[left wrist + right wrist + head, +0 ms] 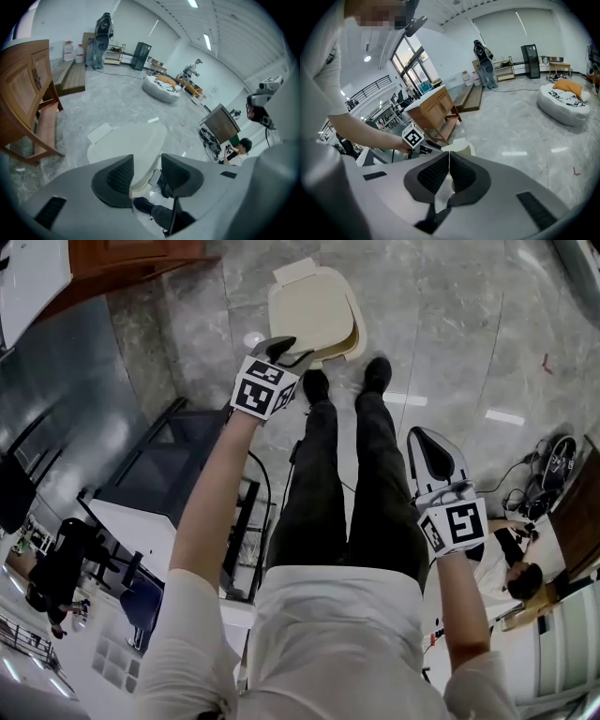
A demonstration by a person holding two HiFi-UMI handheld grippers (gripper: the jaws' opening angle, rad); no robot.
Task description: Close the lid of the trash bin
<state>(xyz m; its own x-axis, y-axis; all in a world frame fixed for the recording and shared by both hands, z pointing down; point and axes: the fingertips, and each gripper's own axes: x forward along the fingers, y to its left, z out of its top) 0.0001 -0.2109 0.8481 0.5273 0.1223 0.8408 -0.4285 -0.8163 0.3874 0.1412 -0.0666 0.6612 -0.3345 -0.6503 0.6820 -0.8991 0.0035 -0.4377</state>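
Item: bin (314,306), cream, on the floor (450,324) just ahead of our shoes (316,385); its lid (131,140) lay down over the body, apparently shut or nearly so. Left gripper (292,352): jaws partly apart, gripping nothing, poised over the bin's near edge, we judged to press or let go the lid. Right gripper (429,442): jaws closed tip to tip, empty, held low beside our leg, out of the way.

**Cream bin on veined grey**

The cream plastic trash bin (314,310) sits pale on the grey, white-veined marble floor (450,324). The light-grey left gripper (292,351) and right gripper (424,435) bear white cubes patterned with black squares. Their ribbed pads (119,177) are black. Black trousers (361,493), black shoes (377,373), white shirt (337,634).
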